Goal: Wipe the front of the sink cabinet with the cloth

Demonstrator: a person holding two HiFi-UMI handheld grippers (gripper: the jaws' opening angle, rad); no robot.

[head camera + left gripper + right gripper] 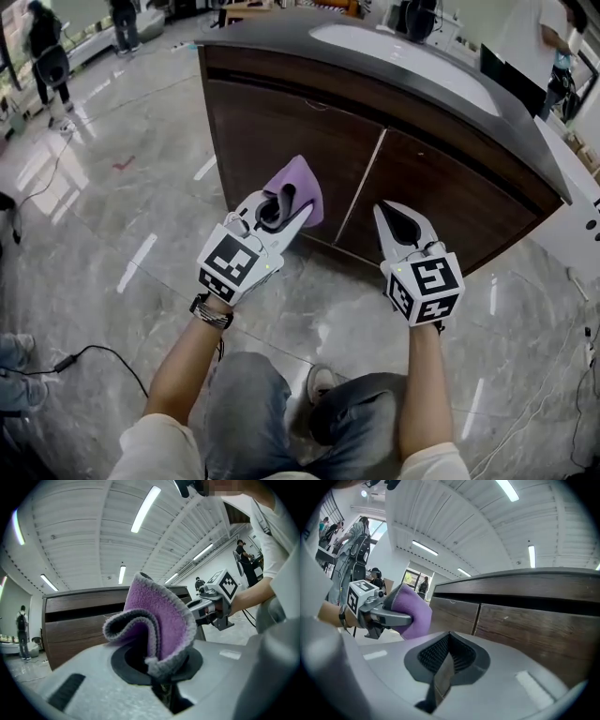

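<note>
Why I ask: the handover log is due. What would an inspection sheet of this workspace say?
Surface: cabinet front, dark wood, two doors, under a grey countertop with a sink.
Job's things: purple cloth, folded, near the left door; contact unclear.
Clutter: nothing seen.
Grippers: left gripper jaws shut on the purple cloth; right gripper jaws shut, empty.
Cables: black cable on the marble floor at left; thin cables at right.
Surroundings: people standing at far left.

Bright, even light from ceiling strip lights; glare streaks the polished floor; both gripper views warp and darken at the edges.
</note>
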